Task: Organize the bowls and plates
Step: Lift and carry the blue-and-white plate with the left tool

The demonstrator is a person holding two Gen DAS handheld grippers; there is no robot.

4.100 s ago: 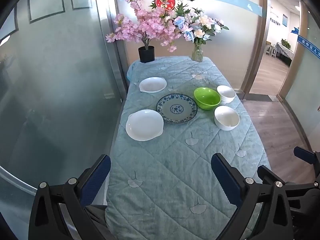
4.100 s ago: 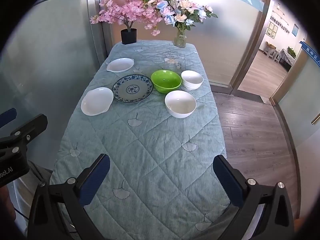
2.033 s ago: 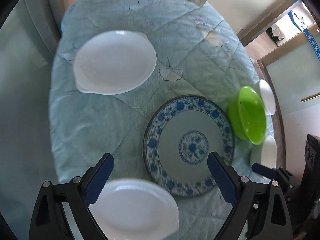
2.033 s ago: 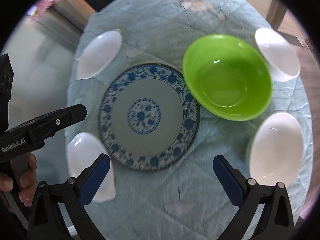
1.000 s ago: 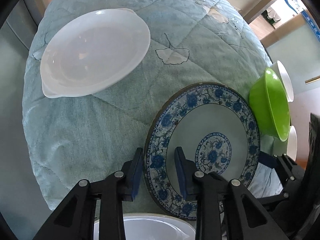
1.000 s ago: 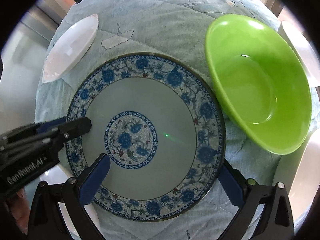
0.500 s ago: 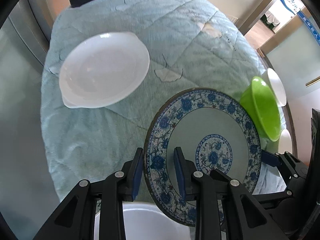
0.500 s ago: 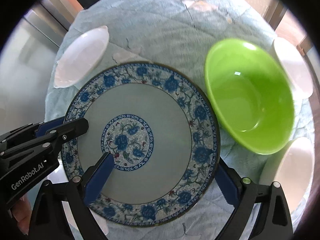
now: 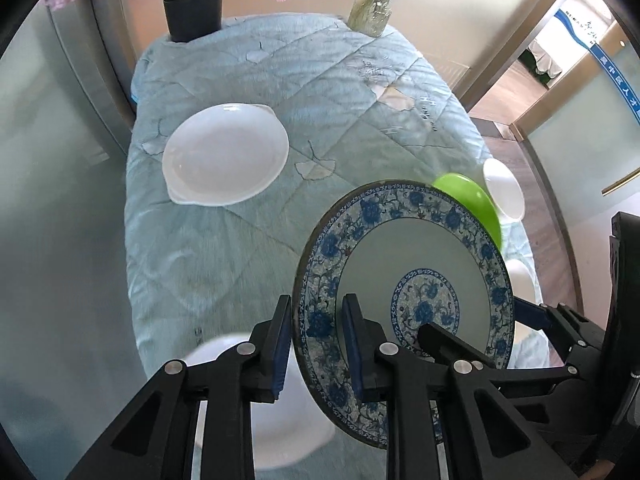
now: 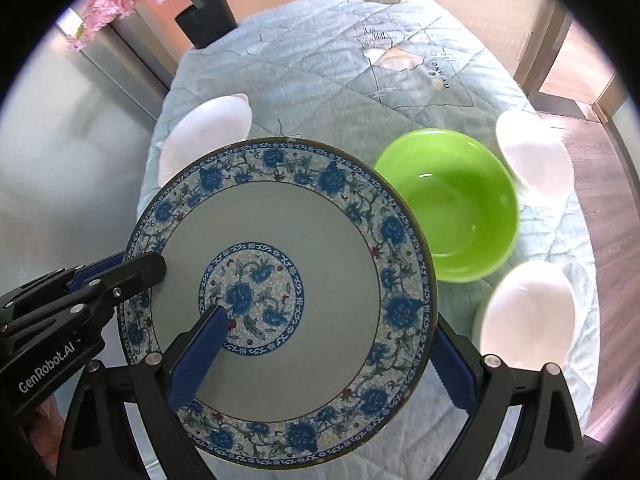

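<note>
blue plate off the bench, sorting barely begun

the bench (image 9: 208, 264), under a quilted teal cover, carries nearly all the dishes, each lying apart from the others. a potted pink tree (image 9: 194, 12) and a flower vase (image 9: 370, 12) stand at its far end.

the blue plate (image 10: 280, 300) is the biggest dish and the only one in the air. it hangs tilted above the cover, gripped from two sides.

the far white plate (image 9: 226, 154) lies alone on the left of the bench. a near white plate (image 9: 276, 420) shows blurred under the left claw. the green bowl (image 10: 452, 204) sits to the right, with a far white bowl (image 10: 534, 158) and a near white bowl (image 10: 528, 316) beside it.

the left claw (image 9: 316, 344) is narrow and has just been closing, its pads clamped on the blue plate's left rim. the right claw (image 10: 324, 356) stands wide, one finger across the plate's face and the other under its right edge, so it appears to pinch that side too.

as a judgement, nothing is stacked yet: no plate rests on another and no bowl is nested. the plates and the three bowls are all left to group.
</note>
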